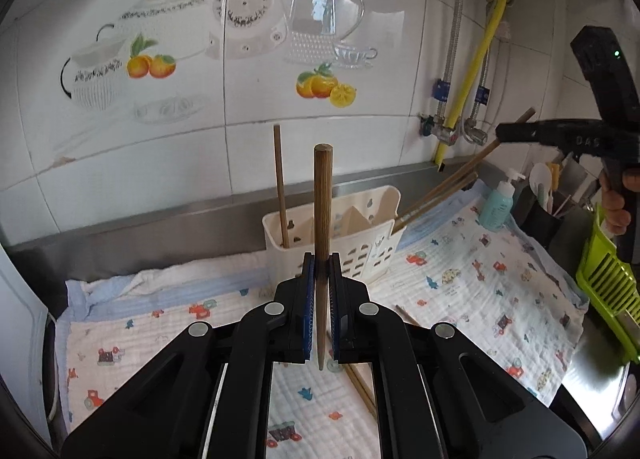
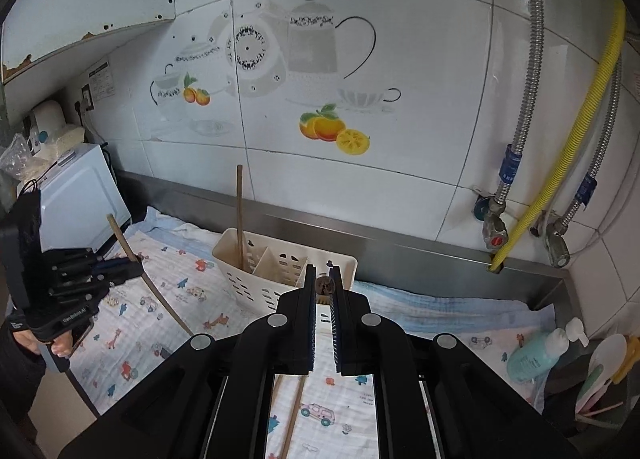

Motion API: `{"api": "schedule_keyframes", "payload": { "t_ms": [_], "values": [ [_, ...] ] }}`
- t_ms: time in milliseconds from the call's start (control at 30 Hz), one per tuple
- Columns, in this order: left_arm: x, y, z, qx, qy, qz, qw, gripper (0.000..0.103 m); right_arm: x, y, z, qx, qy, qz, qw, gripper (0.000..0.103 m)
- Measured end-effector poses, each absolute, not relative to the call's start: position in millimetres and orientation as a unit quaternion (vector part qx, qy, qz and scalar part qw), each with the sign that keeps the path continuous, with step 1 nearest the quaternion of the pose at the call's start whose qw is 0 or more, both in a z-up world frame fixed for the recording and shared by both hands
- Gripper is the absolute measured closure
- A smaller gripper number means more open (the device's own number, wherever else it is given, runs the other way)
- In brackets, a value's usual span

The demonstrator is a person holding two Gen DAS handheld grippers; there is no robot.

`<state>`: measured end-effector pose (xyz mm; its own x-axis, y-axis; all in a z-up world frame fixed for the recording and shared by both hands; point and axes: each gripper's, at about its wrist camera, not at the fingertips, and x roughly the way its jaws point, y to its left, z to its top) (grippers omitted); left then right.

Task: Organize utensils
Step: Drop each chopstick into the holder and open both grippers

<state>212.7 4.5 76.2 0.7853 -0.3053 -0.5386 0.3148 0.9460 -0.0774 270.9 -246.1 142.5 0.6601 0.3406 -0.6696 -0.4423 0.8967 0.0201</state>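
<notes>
- Above the cloth-covered counter (image 1: 460,271), both tongs hang in the air in front of the white utensil holder (image 1: 372,255), which stands on the printed cloth (image 2: 168,299) against the tiled wall.
- Left tongs (image 1: 321,271): closed on a single wooden chopstick (image 1: 322,195), held nearly upright, thick end up, pointed tip hanging below the pads.
- Right tongs (image 2: 324,287): clamped on two chopsticks (image 1: 440,187). Its own view shows only one blunt end between the pads; the left view shows the pair slanting down towards the holder's right side.
- Holder contents: one chopstick (image 2: 239,215) already stands in the left compartment; the other compartments appear empty.
- At least two loose chopsticks (image 2: 294,415) lie on the cloth beneath the tongs.
- Step in hand, as judged: carrying picked-up chopsticks to the holder; the task is early to midway.
- Next move calls for bringing each tip over a compartment opening, lowering past the rim and divider, then releasing; a tip catching the rim could tip the light holder.
</notes>
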Motion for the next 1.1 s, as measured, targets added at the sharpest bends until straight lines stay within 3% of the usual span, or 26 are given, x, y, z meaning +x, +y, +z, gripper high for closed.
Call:
{"api": "schedule_keyframes", "payload": {
  "t_ms": [433, 1100],
  "values": [
    [253.2, -9.1, 158.5, 0.012, 0.196, -0.143, 0.970, 0.098, 313.0, -222.1, 108.7, -0.108, 0.407, 0.215, 0.881, 0.097],
    [315.8, -8.7, 106.0, -0.012, 0.262, -0.119, 0.958, 0.095, 320.7, -220.3, 90.0, -0.097, 0.400, 0.219, 0.884, 0.096]
  ]
}}
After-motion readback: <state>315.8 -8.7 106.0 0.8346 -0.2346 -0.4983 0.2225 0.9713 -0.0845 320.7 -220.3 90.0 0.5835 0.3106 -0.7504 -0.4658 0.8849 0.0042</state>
